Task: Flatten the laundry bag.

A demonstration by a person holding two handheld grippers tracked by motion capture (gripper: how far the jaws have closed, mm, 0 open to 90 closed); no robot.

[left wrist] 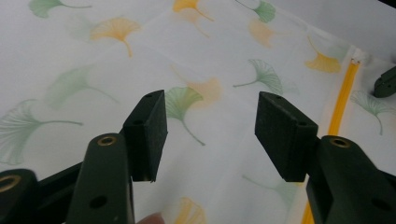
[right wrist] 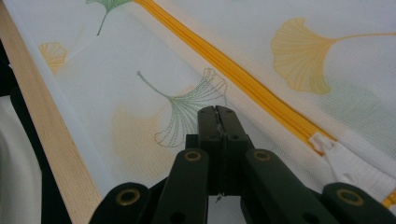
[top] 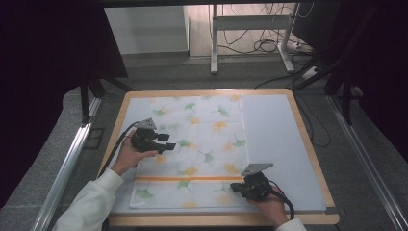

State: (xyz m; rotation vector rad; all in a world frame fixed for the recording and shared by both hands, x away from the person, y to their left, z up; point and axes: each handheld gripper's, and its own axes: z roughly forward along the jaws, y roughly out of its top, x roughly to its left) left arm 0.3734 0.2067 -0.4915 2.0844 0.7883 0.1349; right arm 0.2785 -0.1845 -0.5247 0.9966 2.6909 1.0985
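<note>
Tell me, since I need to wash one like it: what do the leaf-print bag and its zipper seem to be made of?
The bag looks like fine white mesh fabric, likely synthetic: a woven grid shows in the right gripper view, and the print shows through faintly. The zipper looks like an orange plastic coil on tape, matte; its white pull also looks plastic.

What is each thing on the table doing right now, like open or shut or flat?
Bag: lying flat on the table.
Zipper: zipped shut, white pull at its end.
Left gripper: open, nothing between its jaws, above the bag.
Right gripper: shut, resting on the bag beside the zipper.
</note>
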